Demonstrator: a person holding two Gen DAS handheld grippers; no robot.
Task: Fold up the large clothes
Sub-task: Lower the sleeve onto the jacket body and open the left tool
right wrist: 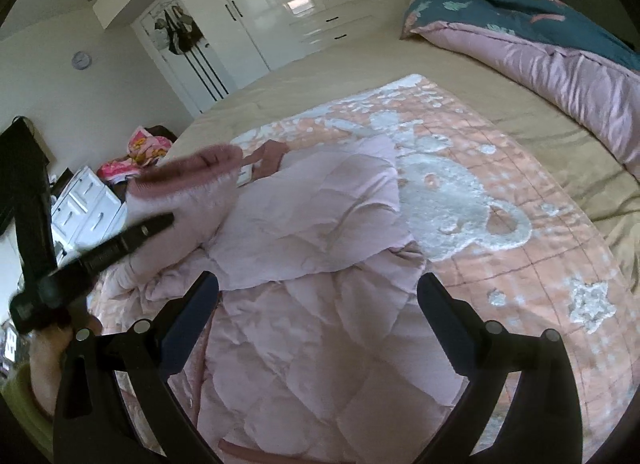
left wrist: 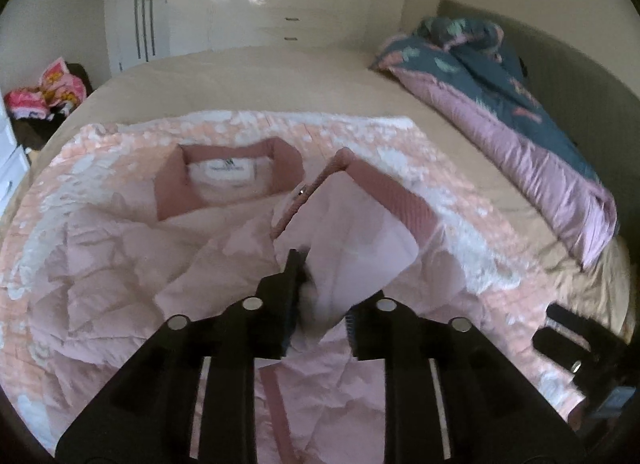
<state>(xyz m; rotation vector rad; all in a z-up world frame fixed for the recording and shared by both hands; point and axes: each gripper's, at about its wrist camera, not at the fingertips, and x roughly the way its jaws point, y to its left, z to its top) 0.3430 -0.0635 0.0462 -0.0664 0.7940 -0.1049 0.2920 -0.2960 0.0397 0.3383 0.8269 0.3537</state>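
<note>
– Nearest, the left gripper [left wrist: 320,296] is pinching a sleeve [left wrist: 360,232] of the pink quilted jacket [right wrist: 312,264], cuff lifted.

– And the right gripper [right wrist: 316,304]?

– Spread wide, holding nothing, above the jacket's puffy body. The jacket lies on a pink blanket [right wrist: 500,264] on the bed [right wrist: 480,76].

– So, the sleeve fold?

– I'd say so. Next it needs laying across the crinkled chest, near the ribbed collar [left wrist: 228,176].

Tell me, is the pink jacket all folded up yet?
Not yet. The pink jacket lies partly spread on the blanket, and the left claw holds one flap lifted up.
</note>
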